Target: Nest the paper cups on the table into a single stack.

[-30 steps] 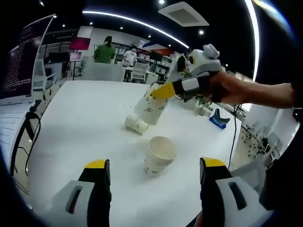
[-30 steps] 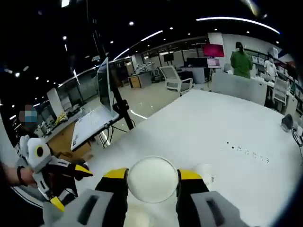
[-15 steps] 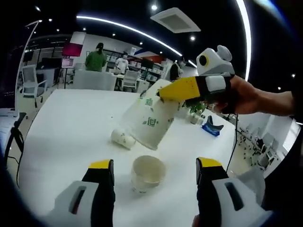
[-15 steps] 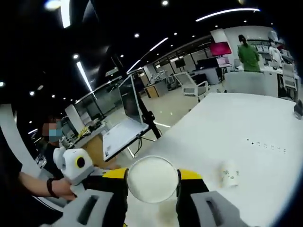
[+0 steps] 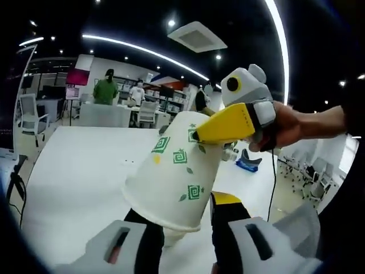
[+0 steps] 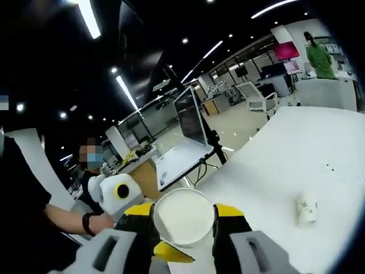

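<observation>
Paper cup (image 5: 171,180) masking left tongs (image 5: 182,214)

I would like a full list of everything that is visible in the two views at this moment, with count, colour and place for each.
Held paper cup: one, white with green marks, tilted, gripped by the right claw.
Lying paper cup: one, white, on its side on the table.
Table: one, white.
Laptop: one, open, on a stand beside the table.
Office chair: one, white, beyond the table.
Blue object: one, far table edge.
People in background: several, one in green.
Left claw: yellow tips, at the held cup's base.
Right claw: yellow tips, shut on the held cup.
Hand: one, holding the right claw.
</observation>
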The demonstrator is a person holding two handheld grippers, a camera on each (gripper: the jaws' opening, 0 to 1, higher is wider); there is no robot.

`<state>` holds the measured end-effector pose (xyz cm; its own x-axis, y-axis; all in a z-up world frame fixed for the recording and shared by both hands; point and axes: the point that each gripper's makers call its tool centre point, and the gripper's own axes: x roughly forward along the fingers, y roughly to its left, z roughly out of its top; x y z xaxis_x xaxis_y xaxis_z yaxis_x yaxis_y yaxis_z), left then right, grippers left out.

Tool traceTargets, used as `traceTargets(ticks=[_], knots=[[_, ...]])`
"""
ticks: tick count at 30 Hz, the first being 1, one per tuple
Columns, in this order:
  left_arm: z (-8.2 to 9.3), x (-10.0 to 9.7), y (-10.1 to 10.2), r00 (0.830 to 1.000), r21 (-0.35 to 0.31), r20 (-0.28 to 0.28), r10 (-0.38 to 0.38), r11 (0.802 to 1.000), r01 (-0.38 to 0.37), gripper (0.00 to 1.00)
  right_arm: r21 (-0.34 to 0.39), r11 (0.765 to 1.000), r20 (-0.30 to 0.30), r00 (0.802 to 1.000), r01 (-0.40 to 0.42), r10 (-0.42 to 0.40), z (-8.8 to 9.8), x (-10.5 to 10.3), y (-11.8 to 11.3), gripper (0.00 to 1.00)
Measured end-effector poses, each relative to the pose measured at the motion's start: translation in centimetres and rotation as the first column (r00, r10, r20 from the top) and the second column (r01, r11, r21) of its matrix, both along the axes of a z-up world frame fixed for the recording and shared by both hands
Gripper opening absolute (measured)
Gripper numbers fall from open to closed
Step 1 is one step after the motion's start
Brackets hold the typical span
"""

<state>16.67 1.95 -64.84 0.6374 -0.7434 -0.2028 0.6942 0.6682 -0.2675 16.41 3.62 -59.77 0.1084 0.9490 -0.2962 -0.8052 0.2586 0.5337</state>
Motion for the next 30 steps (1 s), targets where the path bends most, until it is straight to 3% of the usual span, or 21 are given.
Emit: traceTargets(ticks=[7,17,20,26,30], knots=[[0.4,-1.4,-0.4,0.998,0.021,0.032,-0.053,0.998,0.052,0.2,0.004,0.997,-0.052,0.996,-0.074,0.074,-0.5,-1.0,-0.2,0.39],[1.9,-2.8,-1.0,0.993,0.0,0.058,-0.106,0.994,0.106,0.18,-0.011,0.983,-0.127,0.976,-0.181,0.178,-2.6,-3.1,0.4,0.41],[1.8,-3.7,-1.5,0.986,0.014,0.055,-0.16,0.987,0.16,0.14,-0.011,0.978,-0.146,0.968,-0.209,0.206,-3.1,-3.9,0.8,0.43],[1.5,-4.4,-1.8,0.98,0.016,0.048,-0.193,0.981,0.193,0.05,0.003,0.977,-0.146,0.967,-0.212,0.21,-3.4,-4.2,0.7,0.46],[1.4,-4.8,-2.0,0.975,0.018,0.043,-0.217,0.976,0.216,0.0,-0.014,0.98,-0.114,0.974,-0.198,0.195,-3.7,-4.0,0.1,0.47]])
